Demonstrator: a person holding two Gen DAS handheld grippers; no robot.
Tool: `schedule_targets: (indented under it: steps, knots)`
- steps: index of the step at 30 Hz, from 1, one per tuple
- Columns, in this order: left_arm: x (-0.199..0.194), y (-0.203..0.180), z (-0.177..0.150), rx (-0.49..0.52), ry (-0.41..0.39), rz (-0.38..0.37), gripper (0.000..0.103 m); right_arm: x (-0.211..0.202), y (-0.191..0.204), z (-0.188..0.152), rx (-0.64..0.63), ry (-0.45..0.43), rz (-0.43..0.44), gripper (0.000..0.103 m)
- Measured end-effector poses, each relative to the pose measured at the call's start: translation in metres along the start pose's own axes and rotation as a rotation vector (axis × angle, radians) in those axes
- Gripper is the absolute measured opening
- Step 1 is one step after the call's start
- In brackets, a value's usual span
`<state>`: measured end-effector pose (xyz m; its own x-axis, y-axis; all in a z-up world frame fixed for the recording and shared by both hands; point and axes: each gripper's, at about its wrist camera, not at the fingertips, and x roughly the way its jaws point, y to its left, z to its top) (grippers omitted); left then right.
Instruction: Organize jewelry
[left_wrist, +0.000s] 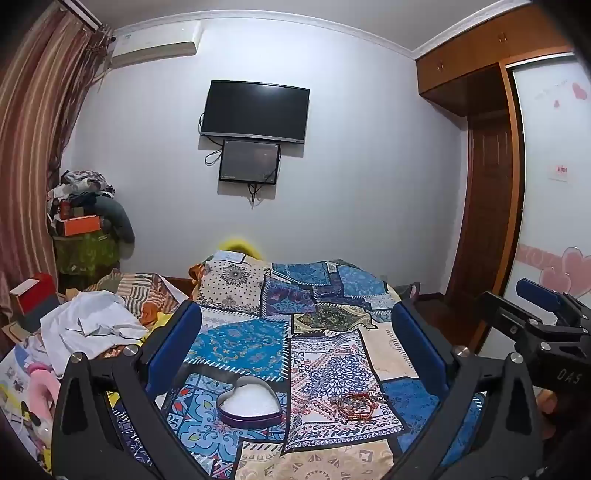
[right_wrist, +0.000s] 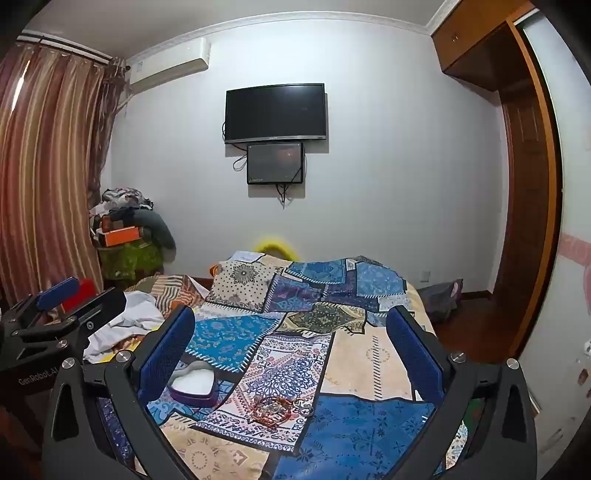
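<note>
Both sets of jaws gape wide and hold nothing: the left gripper (left_wrist: 295, 343) and the right gripper (right_wrist: 291, 350) hover over the bed's near end. On the patchwork bedspread (right_wrist: 369, 354) a tangle of red jewelry (right_wrist: 273, 408) lies just beside a heart-shaped tin (left_wrist: 249, 404), tin to its left, apart. Farther along, crumpled white cloth (left_wrist: 92, 321) sits at the bed's left edge. Beyond, a television (right_wrist: 275, 112) hangs on the wall.

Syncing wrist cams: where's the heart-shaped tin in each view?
Left wrist: heart-shaped tin low centre-left on the patchwork bedspread, between the open fingers, jewelry pile to its right.
Right wrist: tin lower left, just inside the left finger, jewelry to its lower right.
Shared landmark: wall TV.
</note>
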<state>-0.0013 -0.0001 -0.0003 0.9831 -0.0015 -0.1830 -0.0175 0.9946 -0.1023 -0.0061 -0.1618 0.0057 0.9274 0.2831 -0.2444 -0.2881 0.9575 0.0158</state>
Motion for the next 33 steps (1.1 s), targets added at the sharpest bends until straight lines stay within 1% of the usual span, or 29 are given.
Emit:
schedule_targets:
  steps: [5, 6, 13, 16, 18, 33]
  knots:
    - [-0.0063, -0.0010, -0.0005, 0.002, 0.000, 0.003, 0.103, -0.0024, 0.0016, 0.0003, -0.002, 0.000, 0.000, 0.103]
    - [-0.0050, 0.0050, 0.0013, -0.011, 0.001, 0.013, 0.103, -0.0011, 0.0000, 0.0007, 0.004, 0.005, 0.001, 0.103]
    - [-0.0040, 0.0033, 0.0007, -0.010, 0.012, 0.029, 0.103, -0.0006, 0.0031, 0.0001, 0.001, 0.010, 0.005, 0.103]
    - [-0.0058, 0.0019, 0.0009, -0.008, 0.013, 0.028, 0.103, -0.0053, -0.0041, 0.0018, 0.004, 0.007, 0.007, 0.103]
    - [-0.0007, 0.0045, -0.0012, -0.013, 0.015, 0.036, 0.103, -0.0024, 0.0006, 0.0008, 0.004, 0.007, 0.007, 0.103]
    - [-0.0006, 0.0085, -0.0063, -0.016, 0.021, 0.043, 0.103, -0.0035, 0.0043, 0.0006, 0.003, 0.011, 0.007, 0.103]
